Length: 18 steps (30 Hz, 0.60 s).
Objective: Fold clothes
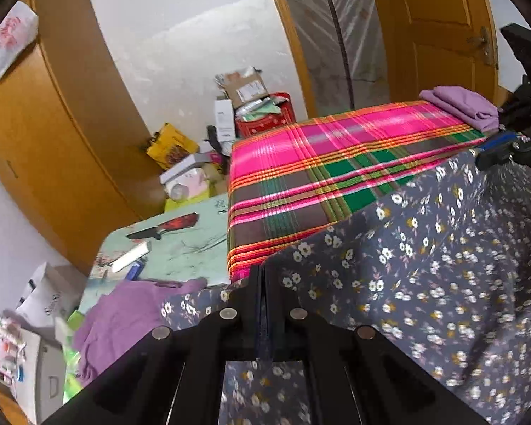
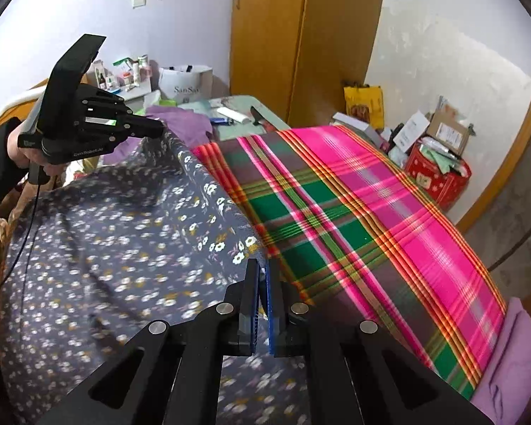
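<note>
A grey-blue floral garment (image 1: 424,248) hangs lifted over the plaid-covered table, stretched between both grippers. My left gripper (image 1: 262,272) is shut on one edge of it; in the right wrist view that same left gripper (image 2: 161,129) is seen at the upper left, held by a hand, pinching the cloth's corner. My right gripper (image 2: 263,265) is shut on the opposite edge of the floral garment (image 2: 106,230), and it shows in the left wrist view as the right gripper (image 1: 495,148) at the far right. A folded purple cloth (image 1: 463,106) lies at the table's far end.
The pink, green and brown plaid cloth (image 2: 354,212) covers the table. A loose purple garment (image 1: 124,315) lies by a pale green board (image 1: 180,244) with a knife (image 1: 166,228) on it. Boxes and bags (image 1: 244,106) crowd the floor by the wall and wardrobe.
</note>
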Each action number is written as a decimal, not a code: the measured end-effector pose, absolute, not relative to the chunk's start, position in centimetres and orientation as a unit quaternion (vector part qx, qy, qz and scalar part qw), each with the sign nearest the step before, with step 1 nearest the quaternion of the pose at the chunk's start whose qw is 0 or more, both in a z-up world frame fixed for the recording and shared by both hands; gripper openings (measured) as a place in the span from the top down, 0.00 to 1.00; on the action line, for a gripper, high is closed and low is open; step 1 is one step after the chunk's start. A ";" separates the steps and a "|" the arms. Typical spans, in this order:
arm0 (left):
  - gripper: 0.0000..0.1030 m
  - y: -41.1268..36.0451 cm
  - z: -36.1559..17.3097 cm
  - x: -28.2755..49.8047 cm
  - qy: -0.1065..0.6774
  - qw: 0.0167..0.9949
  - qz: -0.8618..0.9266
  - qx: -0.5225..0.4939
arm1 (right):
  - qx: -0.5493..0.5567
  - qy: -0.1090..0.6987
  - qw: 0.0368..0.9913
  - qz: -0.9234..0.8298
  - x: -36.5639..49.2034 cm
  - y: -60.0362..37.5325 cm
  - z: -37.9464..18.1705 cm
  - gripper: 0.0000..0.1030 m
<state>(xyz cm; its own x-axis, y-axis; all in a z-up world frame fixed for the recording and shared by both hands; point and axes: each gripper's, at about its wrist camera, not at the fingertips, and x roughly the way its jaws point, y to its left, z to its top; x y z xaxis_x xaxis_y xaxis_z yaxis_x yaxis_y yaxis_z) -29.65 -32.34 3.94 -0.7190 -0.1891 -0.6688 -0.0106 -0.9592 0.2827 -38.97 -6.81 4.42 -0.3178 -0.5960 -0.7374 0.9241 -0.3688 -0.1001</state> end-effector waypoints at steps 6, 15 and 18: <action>0.98 -30.0 6.2 -26.4 -0.142 0.060 -0.924 0.350 | 0.285 0.258 0.496 -0.778 -35.4 -4.8 6.2 0.96; 0.98 -26.4 9.0 -21.5 -0.173 0.088 -0.931 0.309 | 0.253 0.249 0.502 -0.789 -30.8 -2.0 8.2 0.96; 0.98 -25.5 9.5 -19.6 -0.165 0.088 -0.936 0.298 | 0.248 0.247 0.502 -0.791 -29.2 -1.1 8.4 0.96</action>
